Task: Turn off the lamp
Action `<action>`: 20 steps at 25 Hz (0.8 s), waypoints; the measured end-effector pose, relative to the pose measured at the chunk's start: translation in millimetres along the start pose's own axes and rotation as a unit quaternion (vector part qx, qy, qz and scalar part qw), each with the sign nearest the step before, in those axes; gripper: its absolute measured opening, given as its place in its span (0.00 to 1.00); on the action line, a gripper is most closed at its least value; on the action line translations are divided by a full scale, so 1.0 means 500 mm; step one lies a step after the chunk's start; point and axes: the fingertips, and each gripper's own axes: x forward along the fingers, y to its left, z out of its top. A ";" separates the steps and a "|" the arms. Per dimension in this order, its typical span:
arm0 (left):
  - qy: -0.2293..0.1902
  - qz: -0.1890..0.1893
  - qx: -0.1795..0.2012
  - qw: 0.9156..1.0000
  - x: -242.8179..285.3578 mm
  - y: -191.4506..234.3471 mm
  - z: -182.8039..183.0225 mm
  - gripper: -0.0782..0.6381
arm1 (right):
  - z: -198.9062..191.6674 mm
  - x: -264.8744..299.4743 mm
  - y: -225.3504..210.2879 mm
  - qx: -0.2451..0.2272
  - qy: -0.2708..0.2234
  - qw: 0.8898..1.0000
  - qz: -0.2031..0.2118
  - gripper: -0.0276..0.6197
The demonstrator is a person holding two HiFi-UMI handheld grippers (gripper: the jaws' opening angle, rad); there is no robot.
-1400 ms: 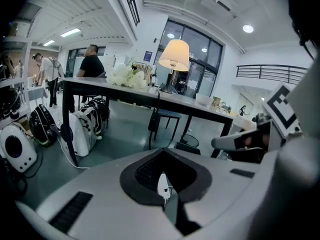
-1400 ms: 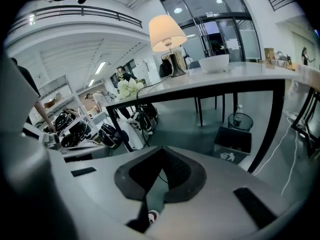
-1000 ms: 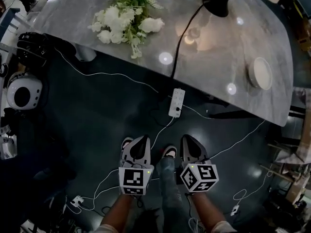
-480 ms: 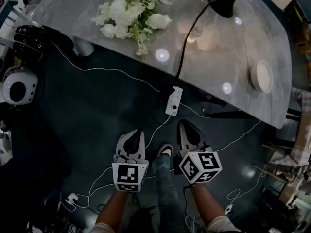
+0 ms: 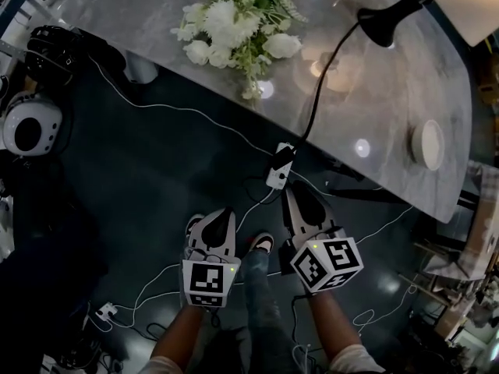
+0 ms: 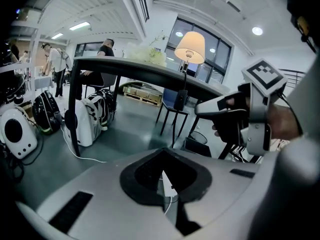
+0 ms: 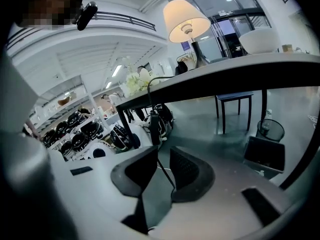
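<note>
Lamp (image 5: 466, 10) lit, at table (image 5: 140, 14) far-right end in head view. Its black cable (image 5: 320, 92) drops off the edge to a white power strip (image 5: 279, 166) below. White flowers (image 5: 234, 33) mid-table. L gripper (image 5: 221, 215) and R gripper (image 5: 291, 193) are low over the floor, R tip just beside the strip.

Left gripper view: jaws together, nothing held. Lamp glows on the tabletop ahead, R gripper at right.

Right gripper view: jaws partway apart, just been opening. Thin dark cable shows in the gap, pads not pressing it. Lamp on the table, upper middle.
</note>
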 end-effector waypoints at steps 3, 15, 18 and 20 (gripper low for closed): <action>-0.001 0.007 -0.006 1.000 0.001 0.016 0.003 0.10 | 0.011 0.009 0.010 -0.001 0.000 1.000 0.011 0.15; -0.001 0.023 -0.021 1.000 0.004 0.050 0.006 0.10 | 0.067 0.048 0.040 -0.011 -0.011 0.999 0.037 0.21; 0.002 0.023 -0.025 0.999 0.006 0.053 0.000 0.10 | 0.079 0.057 0.040 -0.017 -0.017 0.999 0.039 0.22; 0.004 0.023 -0.026 0.999 0.008 0.055 -0.003 0.10 | 0.091 0.061 0.040 -0.020 -0.023 0.999 0.040 0.22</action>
